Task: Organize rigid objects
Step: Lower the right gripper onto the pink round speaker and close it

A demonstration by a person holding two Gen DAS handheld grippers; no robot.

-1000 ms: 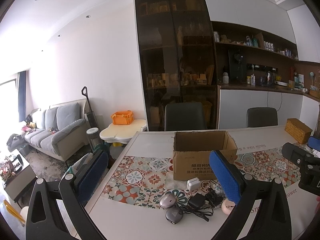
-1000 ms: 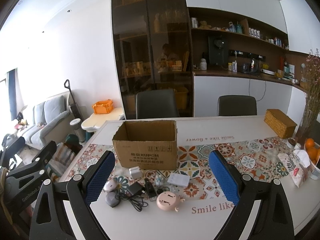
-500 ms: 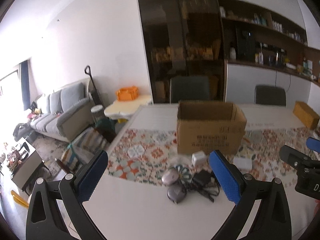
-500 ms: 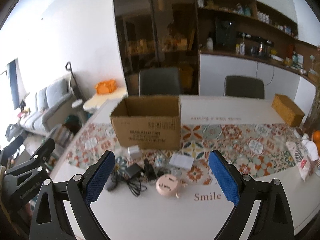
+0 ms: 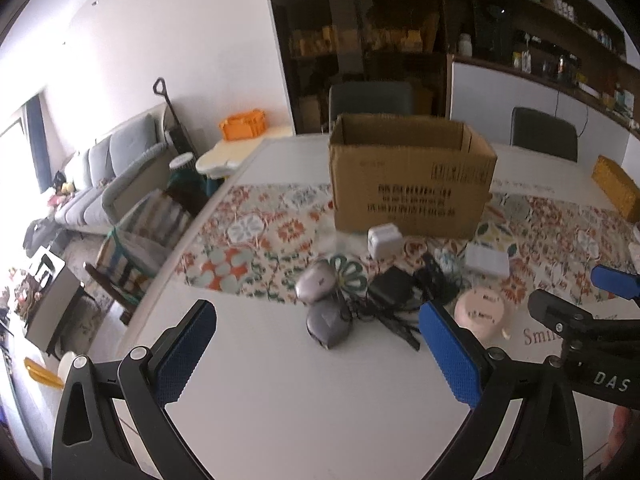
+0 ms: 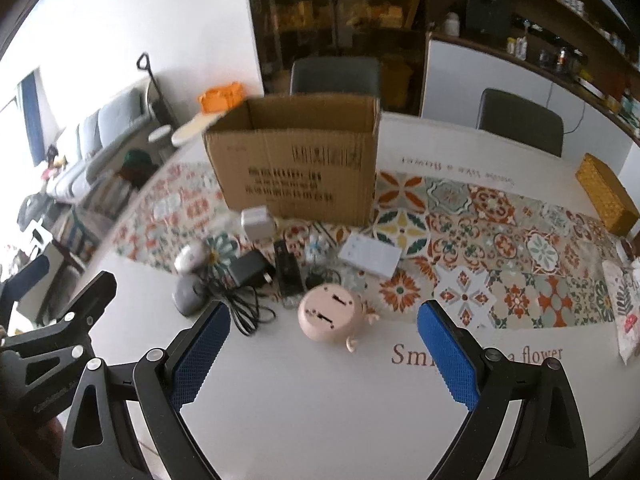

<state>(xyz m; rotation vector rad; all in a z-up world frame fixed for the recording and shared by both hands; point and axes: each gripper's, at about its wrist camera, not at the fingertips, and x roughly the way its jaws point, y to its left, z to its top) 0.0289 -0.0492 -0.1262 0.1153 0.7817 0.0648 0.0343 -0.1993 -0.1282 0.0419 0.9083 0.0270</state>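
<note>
An open cardboard box (image 5: 412,184) (image 6: 296,168) stands on the patterned runner. In front of it lie a white cube charger (image 5: 384,240) (image 6: 256,222), two grey mice (image 5: 318,286) (image 6: 190,258), a black adapter with cable (image 5: 390,290) (image 6: 250,272), a black remote (image 6: 288,272), a white flat box (image 5: 486,260) (image 6: 370,256) and a pink round gadget (image 5: 480,310) (image 6: 330,312). My left gripper (image 5: 316,356) is open above the bare table, short of the mice. My right gripper (image 6: 324,356) is open, just short of the pink gadget.
A woven basket (image 5: 616,186) (image 6: 608,196) sits at the table's far right. A patterned pouch (image 6: 624,308) lies at the right edge. Two chairs (image 6: 336,76) stand behind the table. A sofa (image 5: 100,176) and low side table (image 5: 236,148) are to the left.
Both grippers have tilted down and moved closer to the pile of items. Both stay open and empty.
</note>
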